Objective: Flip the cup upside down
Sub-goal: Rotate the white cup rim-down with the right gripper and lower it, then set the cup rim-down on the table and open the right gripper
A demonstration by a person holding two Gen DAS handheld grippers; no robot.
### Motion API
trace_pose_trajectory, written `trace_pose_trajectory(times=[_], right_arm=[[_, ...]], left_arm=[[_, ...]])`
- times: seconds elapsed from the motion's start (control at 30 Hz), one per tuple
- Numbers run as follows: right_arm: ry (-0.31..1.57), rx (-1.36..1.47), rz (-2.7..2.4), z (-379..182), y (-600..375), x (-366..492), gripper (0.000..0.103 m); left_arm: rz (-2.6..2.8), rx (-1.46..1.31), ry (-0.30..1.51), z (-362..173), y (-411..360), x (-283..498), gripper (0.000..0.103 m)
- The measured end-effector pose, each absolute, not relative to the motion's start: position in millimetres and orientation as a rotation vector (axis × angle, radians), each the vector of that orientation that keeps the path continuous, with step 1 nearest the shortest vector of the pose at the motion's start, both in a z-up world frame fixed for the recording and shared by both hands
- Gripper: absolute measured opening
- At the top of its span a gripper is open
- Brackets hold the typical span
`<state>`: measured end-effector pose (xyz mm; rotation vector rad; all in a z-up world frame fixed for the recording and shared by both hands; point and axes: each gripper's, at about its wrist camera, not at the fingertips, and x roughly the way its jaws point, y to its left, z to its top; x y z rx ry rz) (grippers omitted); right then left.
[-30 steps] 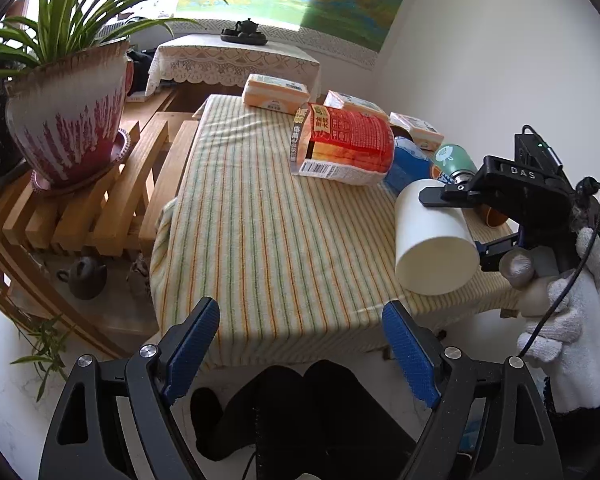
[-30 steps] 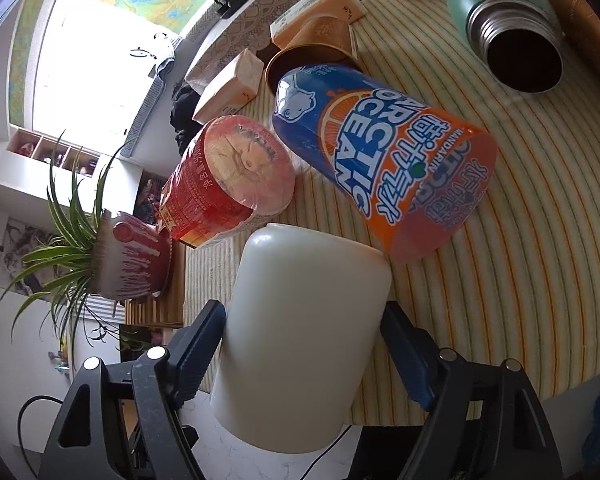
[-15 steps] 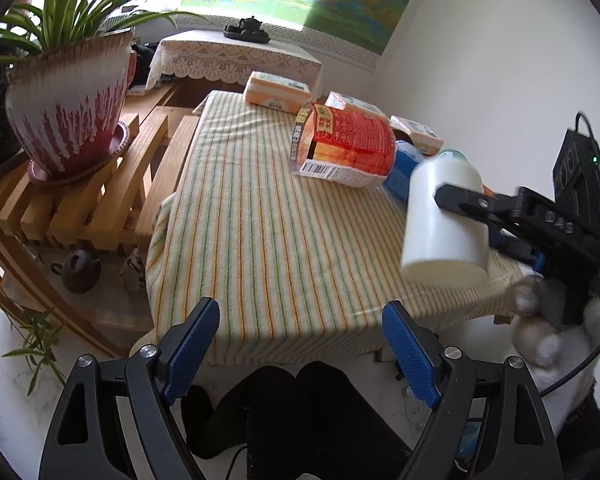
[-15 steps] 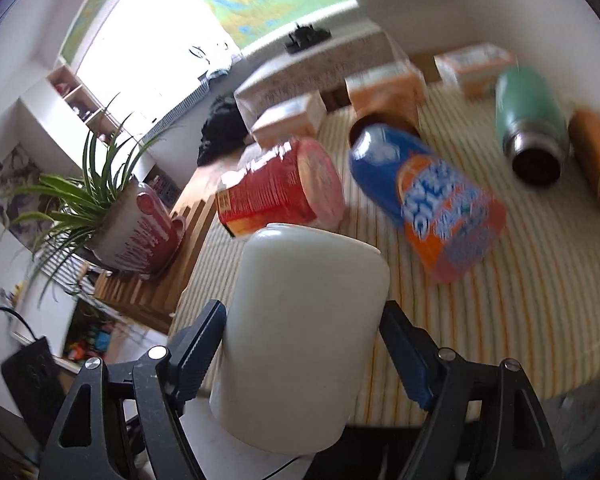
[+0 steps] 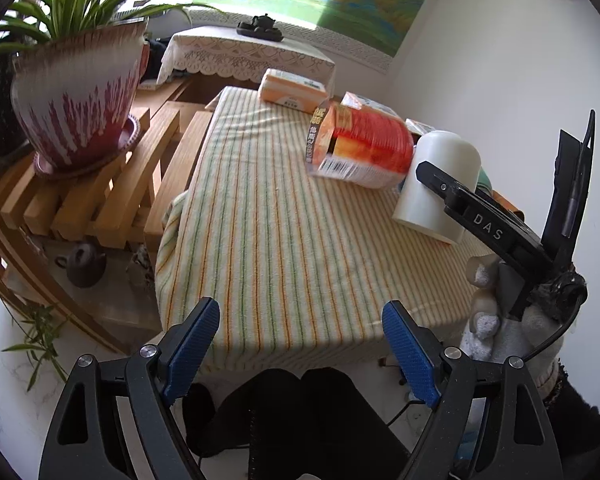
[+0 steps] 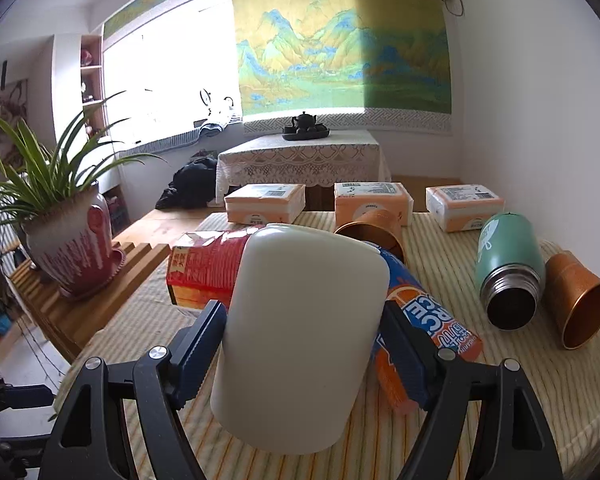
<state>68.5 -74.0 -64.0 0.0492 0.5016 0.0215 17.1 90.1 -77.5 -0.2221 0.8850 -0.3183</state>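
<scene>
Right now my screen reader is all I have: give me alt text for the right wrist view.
The right gripper clamps a white cup held closed end up, mouth down, over the striped tablecloth. Behind it lie a red package, a blue and orange package, a green flask and copper cups, with three tissue packs at the far edge.

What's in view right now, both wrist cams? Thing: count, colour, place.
cup: 1, white, closed end up, in right gripper
tissue packs: 3, orange-white, table's far edge
snack tube: 1, red, lying behind cup
drink bottle: 1, blue-orange, lying right of cup
flask: 1, green, lying
metal cups: 2, copper, lying
potted plant: 1, wooden rack
table: 1, striped cloth
left gripper: open, empty
right gripper: shut on cup
</scene>
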Motion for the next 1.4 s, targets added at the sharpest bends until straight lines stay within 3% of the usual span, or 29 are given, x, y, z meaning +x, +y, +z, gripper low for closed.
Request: trace_pose_trajectory(times=[0.37, 1.4], right_arm=[[0.396, -0.156, -0.008, -78.7, -39.9, 48.8, 0.075], [0.453, 0.031, 0.041, -55.2, -80.7, -31.4, 0.077]], left_arm=[[-0.331, -0.247, 0.891, -86.2, 100.7, 21.7, 0.086], [-0.169, -0.07, 0.624, -29.0, 52.1, -39.3, 0.086]])
